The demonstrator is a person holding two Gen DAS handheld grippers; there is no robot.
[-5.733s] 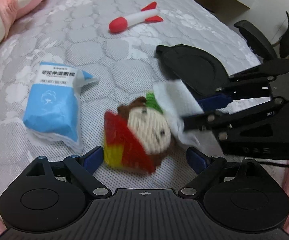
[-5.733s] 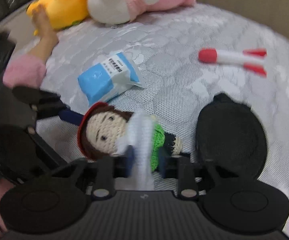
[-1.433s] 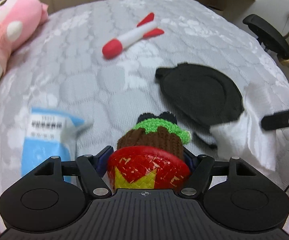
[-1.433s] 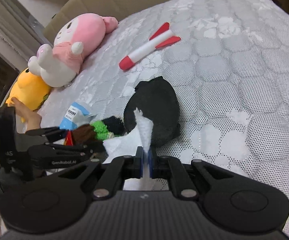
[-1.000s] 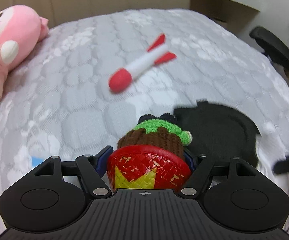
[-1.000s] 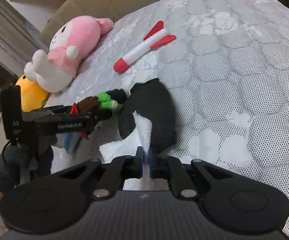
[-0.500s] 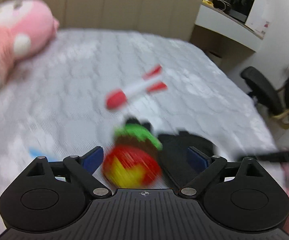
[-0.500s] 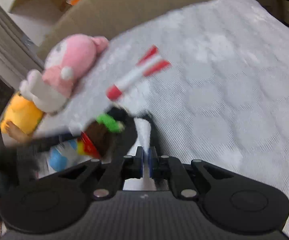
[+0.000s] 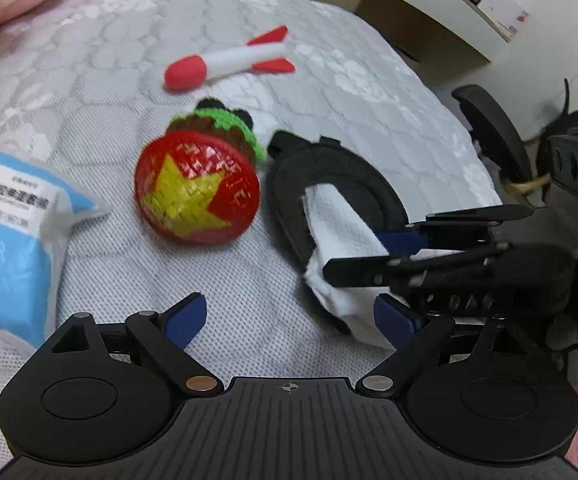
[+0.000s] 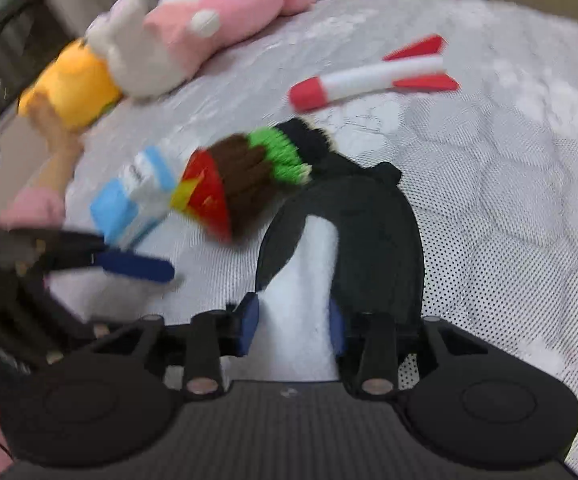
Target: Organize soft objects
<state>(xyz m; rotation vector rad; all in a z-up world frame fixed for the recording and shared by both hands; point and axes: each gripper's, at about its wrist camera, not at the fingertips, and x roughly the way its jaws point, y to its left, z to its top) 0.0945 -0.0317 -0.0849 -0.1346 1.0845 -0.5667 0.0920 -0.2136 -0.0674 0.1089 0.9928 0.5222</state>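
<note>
Crocheted doll (image 9: 197, 184), freed moments ago from the now wide-open left hand-held gripper (image 9: 289, 316), lies on the bed (image 9: 369, 92) left of the black pad (image 9: 353, 176), placement apparently done, while the right hand-held gripper (image 10: 293, 328), slackened, straddles the white cloth (image 10: 309, 280).

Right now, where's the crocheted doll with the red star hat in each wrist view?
Left wrist: the crocheted doll lies left of centre, hat towards the camera, ahead of the open left tool.
Right wrist: the same doll sits left of centre, seen side-on and blurred, above the right tool.
Shared landmark: the red and white rocket lies beyond the doll in both.
</note>
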